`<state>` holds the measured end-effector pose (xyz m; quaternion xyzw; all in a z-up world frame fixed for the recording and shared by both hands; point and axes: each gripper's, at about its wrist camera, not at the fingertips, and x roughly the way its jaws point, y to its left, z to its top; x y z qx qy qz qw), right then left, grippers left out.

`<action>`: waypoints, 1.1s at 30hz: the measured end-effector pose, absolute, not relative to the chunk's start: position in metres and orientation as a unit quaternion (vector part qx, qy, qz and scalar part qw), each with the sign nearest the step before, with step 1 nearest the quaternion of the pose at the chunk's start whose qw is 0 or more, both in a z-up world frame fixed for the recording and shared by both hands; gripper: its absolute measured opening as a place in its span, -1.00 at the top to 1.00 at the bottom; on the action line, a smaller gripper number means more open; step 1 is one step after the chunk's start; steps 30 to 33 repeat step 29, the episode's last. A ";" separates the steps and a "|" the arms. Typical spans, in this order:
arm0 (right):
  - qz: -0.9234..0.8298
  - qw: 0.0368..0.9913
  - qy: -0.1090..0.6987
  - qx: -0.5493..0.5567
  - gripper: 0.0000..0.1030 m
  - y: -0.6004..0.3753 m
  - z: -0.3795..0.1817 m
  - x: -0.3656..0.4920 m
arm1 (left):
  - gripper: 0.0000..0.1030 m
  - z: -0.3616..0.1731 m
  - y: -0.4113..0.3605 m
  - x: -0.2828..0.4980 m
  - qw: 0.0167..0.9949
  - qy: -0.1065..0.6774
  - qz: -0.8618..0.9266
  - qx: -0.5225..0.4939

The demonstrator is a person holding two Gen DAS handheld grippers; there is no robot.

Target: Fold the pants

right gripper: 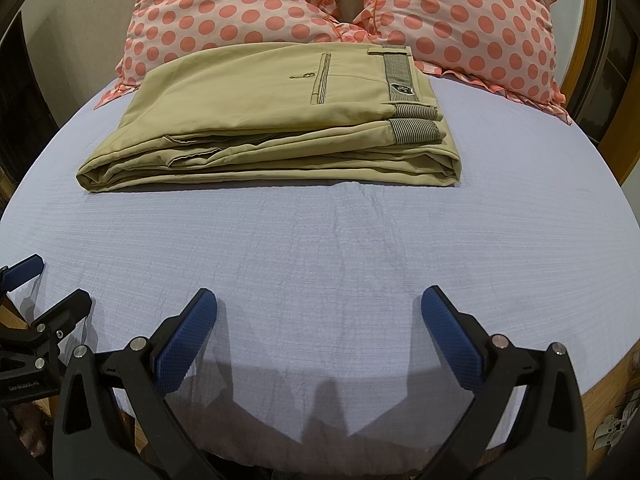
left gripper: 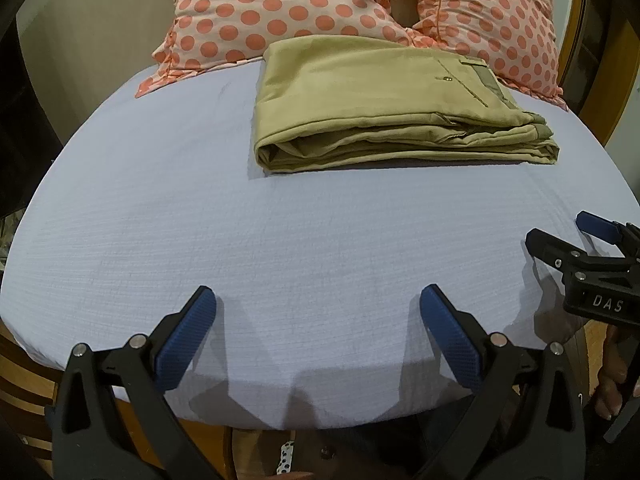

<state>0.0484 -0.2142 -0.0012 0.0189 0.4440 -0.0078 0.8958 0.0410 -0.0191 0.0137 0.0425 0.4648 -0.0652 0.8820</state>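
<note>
Khaki pants (right gripper: pixel 272 120) are lying folded into a thick rectangular stack on the pale blue sheet (right gripper: pixel 320 248), well ahead of both sets of fingers and just in front of two polka-dot pillows (right gripper: pixel 248 4). The left gripper (left gripper: pixel 318 304) is hovering over the near edge of the sheet with its blue pads (left gripper: pixel 188 336) spread wide, gripping nothing. The right gripper (right gripper: pixel 319 304) is sitting beside it, its fingers likewise standing wide apart and bare.
</note>
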 end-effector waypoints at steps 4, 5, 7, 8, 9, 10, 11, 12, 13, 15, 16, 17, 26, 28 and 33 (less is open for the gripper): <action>-0.008 0.896 0.444 0.019 -0.97 -0.214 -0.001 0.048 | -0.97 0.013 -0.020 0.042 0.878 0.472 -0.066 0.044; -0.008 0.896 0.444 0.019 -0.97 -0.214 -0.001 0.048 | -0.97 0.013 -0.021 0.042 0.878 0.473 -0.066 0.044; -0.008 0.896 0.444 0.019 -0.97 -0.214 -0.001 0.048 | -0.97 0.013 -0.020 0.042 0.877 0.474 -0.066 0.044; -0.008 0.896 0.444 0.019 -0.97 -0.214 -0.001 0.048 | -0.97 0.013 -0.020 0.042 0.877 0.474 -0.066 0.044; -0.008 0.896 0.444 0.019 -0.97 -0.214 -0.001 0.048 | -0.97 0.012 -0.020 0.042 0.877 0.473 -0.067 0.045; -0.008 0.896 0.444 0.019 -0.97 -0.214 -0.001 0.048 | -0.97 0.012 -0.020 0.042 0.878 0.473 -0.067 0.045; -0.008 0.896 0.444 0.019 -0.97 -0.214 -0.001 0.048 | -0.97 0.012 -0.020 0.042 0.877 0.473 -0.067 0.045; -0.008 0.896 0.444 0.019 -0.97 -0.214 -0.001 0.048 | -0.97 0.012 -0.020 0.042 0.877 0.473 -0.067 0.045; -0.008 0.896 0.444 0.019 -0.97 -0.214 -0.001 0.048 | -0.97 0.012 -0.020 0.042 0.877 0.473 -0.067 0.045; -0.008 0.896 0.444 0.019 -0.97 -0.214 -0.001 0.048 | -0.97 0.012 -0.020 0.042 0.877 0.473 -0.067 0.044; -0.008 0.896 0.444 0.019 -0.97 -0.214 -0.001 0.048 | -0.97 0.012 -0.020 0.042 0.877 0.473 -0.066 0.044; -0.008 0.896 0.444 0.019 -0.97 -0.214 -0.001 0.048 | -0.97 0.012 -0.020 0.042 0.877 0.473 -0.066 0.044; -0.007 0.896 0.444 0.019 -0.97 -0.215 -0.001 0.048 | -0.97 0.013 -0.020 0.042 0.877 0.473 -0.066 0.044; -0.007 0.896 0.444 0.018 -0.97 -0.215 -0.001 0.048 | -0.97 0.013 -0.020 0.043 0.877 0.473 -0.067 0.045; -0.007 0.896 0.444 0.019 -0.97 -0.215 -0.001 0.048 | -0.97 0.013 -0.020 0.043 0.878 0.473 -0.067 0.045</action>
